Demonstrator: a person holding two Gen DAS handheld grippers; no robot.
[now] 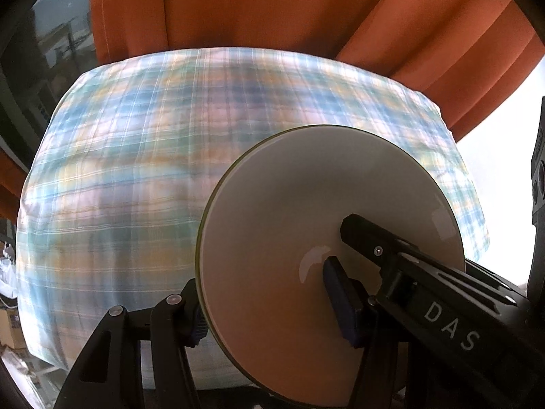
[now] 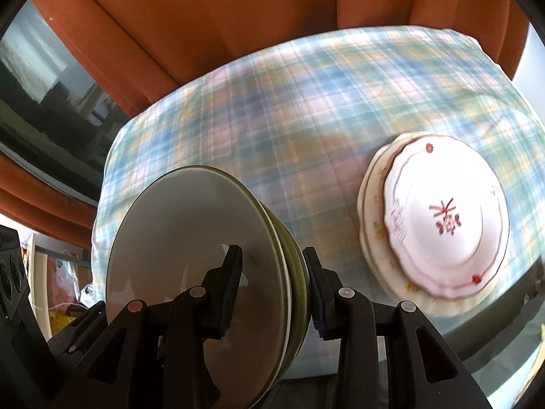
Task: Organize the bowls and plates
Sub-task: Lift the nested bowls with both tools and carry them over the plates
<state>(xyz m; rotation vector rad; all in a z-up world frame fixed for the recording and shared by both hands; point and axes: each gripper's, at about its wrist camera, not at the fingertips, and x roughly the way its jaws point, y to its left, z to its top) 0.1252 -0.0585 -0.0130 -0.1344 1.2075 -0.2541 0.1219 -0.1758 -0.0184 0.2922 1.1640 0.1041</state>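
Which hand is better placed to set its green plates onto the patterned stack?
Probably right: the right gripper holds the green plates with the patterned stack visible beside them; the left view shows no stack.

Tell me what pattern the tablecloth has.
The tablecloth is blue, pink and yellow plaid, clearest in the right wrist view.

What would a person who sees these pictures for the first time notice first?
First comes the stack of green-rimmed plates, held on edge above the checked tablecloth, with the jaws of both the left gripper and the right gripper closed on it. Next, to the right on the cloth, a white plate with red decoration lies on top of a larger cream plate. Behind the table hang orange curtains.
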